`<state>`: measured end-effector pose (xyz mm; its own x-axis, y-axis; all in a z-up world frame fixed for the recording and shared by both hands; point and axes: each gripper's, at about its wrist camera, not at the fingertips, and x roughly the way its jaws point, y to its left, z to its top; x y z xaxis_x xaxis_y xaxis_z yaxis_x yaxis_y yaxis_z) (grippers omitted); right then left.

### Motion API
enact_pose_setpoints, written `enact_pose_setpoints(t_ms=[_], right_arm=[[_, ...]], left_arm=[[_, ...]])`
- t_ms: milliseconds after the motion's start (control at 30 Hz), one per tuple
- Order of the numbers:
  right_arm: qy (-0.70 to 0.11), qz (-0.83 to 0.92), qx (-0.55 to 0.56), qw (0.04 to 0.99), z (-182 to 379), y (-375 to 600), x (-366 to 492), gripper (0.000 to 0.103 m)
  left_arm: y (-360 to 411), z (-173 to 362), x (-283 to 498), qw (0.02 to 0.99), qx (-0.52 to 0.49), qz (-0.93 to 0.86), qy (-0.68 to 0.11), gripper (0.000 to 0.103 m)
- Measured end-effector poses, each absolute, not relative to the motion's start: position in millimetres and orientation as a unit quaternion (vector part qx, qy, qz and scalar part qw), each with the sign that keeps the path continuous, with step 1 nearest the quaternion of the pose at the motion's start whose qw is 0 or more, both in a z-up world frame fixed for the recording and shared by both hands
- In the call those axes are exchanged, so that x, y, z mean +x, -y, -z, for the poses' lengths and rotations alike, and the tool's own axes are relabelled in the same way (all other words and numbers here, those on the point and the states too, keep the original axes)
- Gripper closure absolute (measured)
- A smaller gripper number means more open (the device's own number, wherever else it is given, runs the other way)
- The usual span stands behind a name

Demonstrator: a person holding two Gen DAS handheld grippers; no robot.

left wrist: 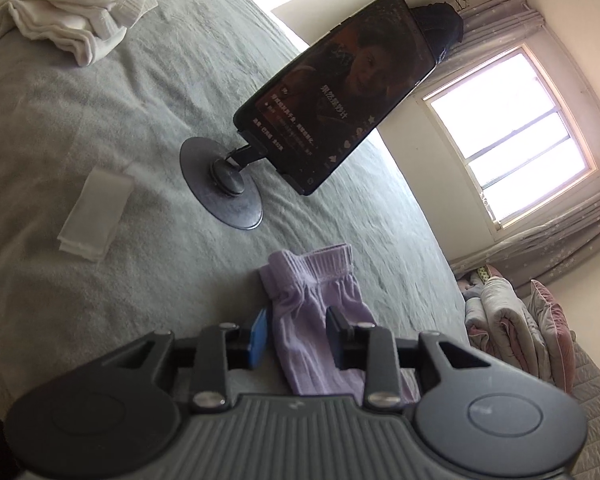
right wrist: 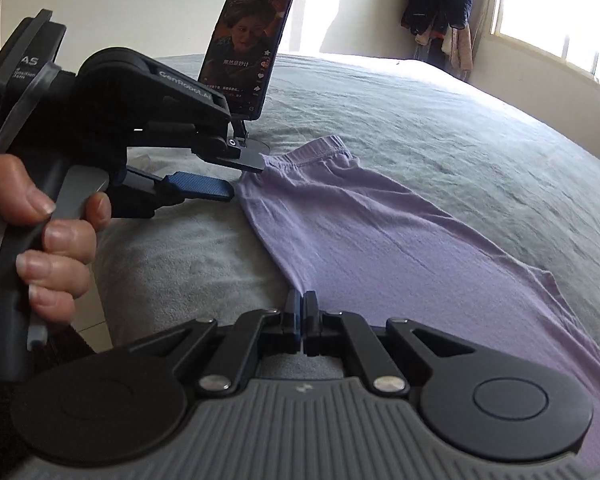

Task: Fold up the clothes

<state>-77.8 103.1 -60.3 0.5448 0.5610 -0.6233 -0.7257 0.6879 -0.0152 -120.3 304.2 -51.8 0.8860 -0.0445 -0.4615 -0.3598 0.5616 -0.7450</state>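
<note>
Lilac trousers (right wrist: 380,220) are spread flat on the grey bed (right wrist: 480,132), the elastic waistband farthest off. Their near edge is pinched by the closed right gripper (right wrist: 302,308). The left gripper (left wrist: 296,332) is spread open around the waistband end. Beyond, a phone (left wrist: 336,108) is propped on a stand (left wrist: 222,184), beside a folded white cloth (left wrist: 96,212).

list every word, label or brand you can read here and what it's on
"GenRobot.AI": on the arm of the left hand-held gripper, seen from the right wrist view.
"AS": on the black box behind that gripper; the smaller lines under it are too blurred to read.
Phone screen: Chinese captions, too small to read reliably.
</note>
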Motion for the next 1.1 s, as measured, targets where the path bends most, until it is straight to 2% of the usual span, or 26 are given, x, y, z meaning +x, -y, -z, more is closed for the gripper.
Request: enact_pose_setpoints(t_ms=[67,100,133,267,333,367,467,700,967,1100], right_arm=[[-0.329,-0.391,-0.087,0.855,57.5,-95.7,-69.5,0.1],[-0.342,-0.399,-0.064,0.848,56.4,-92.2,-67.9,0.092],[-0.353,-0.406,-0.043,0.842,55.0,-88.6,-67.0,0.088],[-0.353,-0.41,-0.043,0.84,45.0,-70.1,-82.5,0.085],[-0.345,-0.403,-0.05,0.846,40.8,-55.4,-91.5,0.073],[-0.34,-0.398,-0.051,0.851,39.0,-45.3,-95.9,0.063],[-0.331,-0.375,-0.05,0.864,35.7,-14.7,-106.4,0.062],[-0.335,-0.293,0.032,0.895,41.6,71.0,-123.1,0.062],[-0.332,-0.237,0.106,0.907,50.9,132.3,-135.2,0.062],[-0.329,-0.225,0.123,0.909,55.9,148.3,-140.1,0.062]], left_arm=[[-298.9,47.8,-120.5,0.864,-0.441,-0.077,-0.228,0.069],[-293.8,45.2,-116.4,0.868,-0.433,-0.067,-0.234,0.067],[-286.5,43.4,-111.5,0.87,-0.426,-0.057,-0.24,0.065],[-268.3,37.3,-106.9,0.886,-0.385,-0.021,-0.259,0.063],[-256.4,33.7,-102.5,0.893,-0.36,0.004,-0.271,0.063],[-249.8,32.3,-99.9,0.895,-0.347,0.018,-0.278,0.063],[-227.2,29.3,-93.2,0.902,-0.306,0.057,-0.299,0.064],[-158.2,32.5,-84.3,0.9,-0.199,0.162,-0.352,0.066],[-98.3,33.3,-90.5,0.894,-0.115,0.228,-0.368,0.067],[-72.7,34.6,-93.9,0.884,-0.072,0.271,-0.374,0.07]])
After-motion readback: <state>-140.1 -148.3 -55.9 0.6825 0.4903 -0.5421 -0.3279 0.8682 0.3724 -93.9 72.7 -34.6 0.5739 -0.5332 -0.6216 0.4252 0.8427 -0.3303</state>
